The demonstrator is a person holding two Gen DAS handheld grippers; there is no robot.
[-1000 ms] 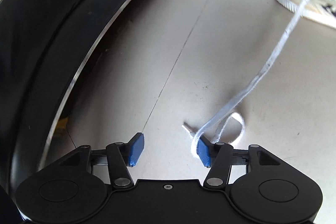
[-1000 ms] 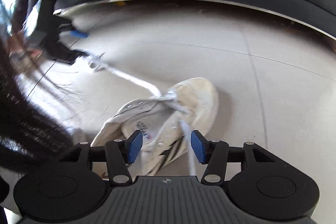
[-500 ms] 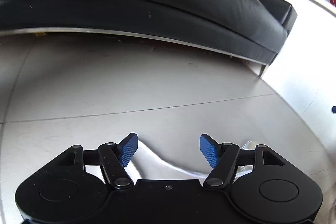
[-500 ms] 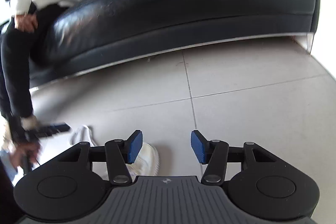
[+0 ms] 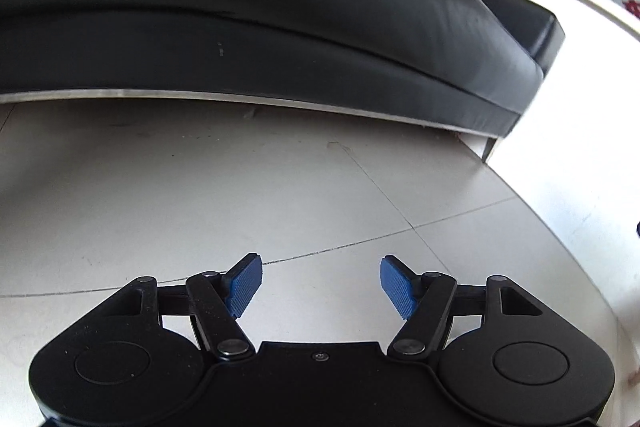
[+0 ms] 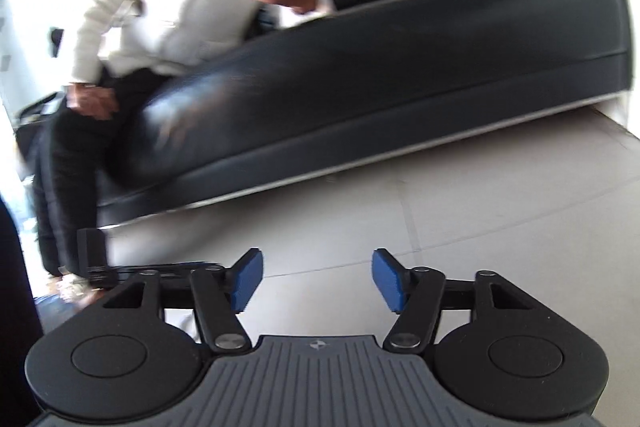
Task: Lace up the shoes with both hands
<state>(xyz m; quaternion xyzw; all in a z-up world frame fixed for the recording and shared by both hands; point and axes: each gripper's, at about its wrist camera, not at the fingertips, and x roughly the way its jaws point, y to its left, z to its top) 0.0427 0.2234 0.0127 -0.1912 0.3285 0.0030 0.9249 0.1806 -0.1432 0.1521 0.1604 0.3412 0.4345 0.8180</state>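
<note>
Right hand-held gripper [image 6: 318, 277], jaws opening empty, faces sofa [image 6: 400, 87].

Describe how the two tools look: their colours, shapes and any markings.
The left tool has a smooth black body with two round discs, black linkage bars with silver pivots, and blue ribbed pads. The right tool has the same black frame and blue pads, but its centre plate is grey, ribbed, with a small logo.
</note>
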